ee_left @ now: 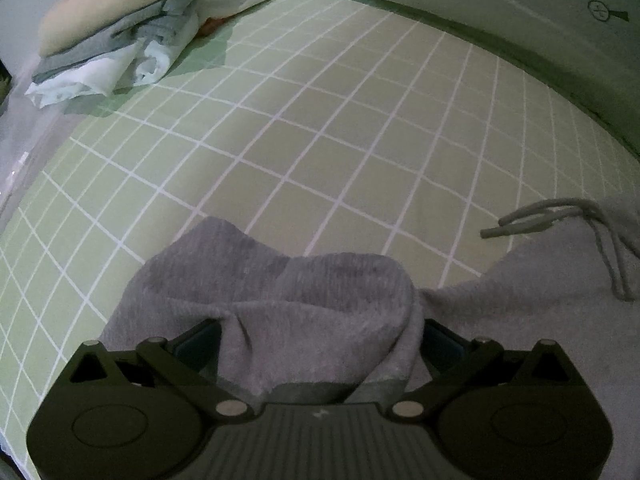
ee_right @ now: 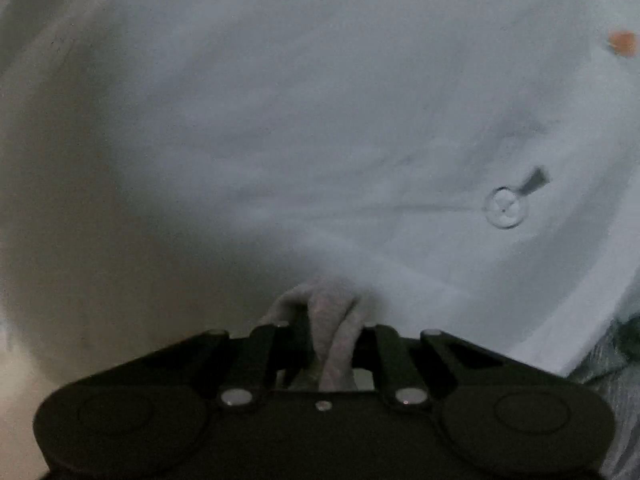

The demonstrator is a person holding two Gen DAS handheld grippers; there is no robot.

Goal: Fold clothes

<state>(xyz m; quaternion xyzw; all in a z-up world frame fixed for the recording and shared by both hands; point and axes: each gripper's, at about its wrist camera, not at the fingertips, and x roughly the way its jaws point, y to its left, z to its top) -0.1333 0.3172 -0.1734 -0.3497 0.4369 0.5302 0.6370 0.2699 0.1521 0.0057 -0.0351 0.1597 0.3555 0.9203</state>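
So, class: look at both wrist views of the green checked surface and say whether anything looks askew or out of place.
The pile of pale and grey clothes at the far left corner of the green checked surface is untidy, its layers skewed and trailing. The grey knit garment lies bunched, its drawstring straggling loose. Nothing looks spilled or damaged.

Both my views are dim and grainy, colours washed toward grey-green. In the left wrist view the checked sheet (ee_left: 320, 128) is sharp; its grid lines bow outward, and the frame corners go black. A soft shadow lies beside the pile (ee_left: 120, 28) at upper left. My right wrist view is smeared with blur, the wall (ee_right: 280, 100) shading darker toward lower left.
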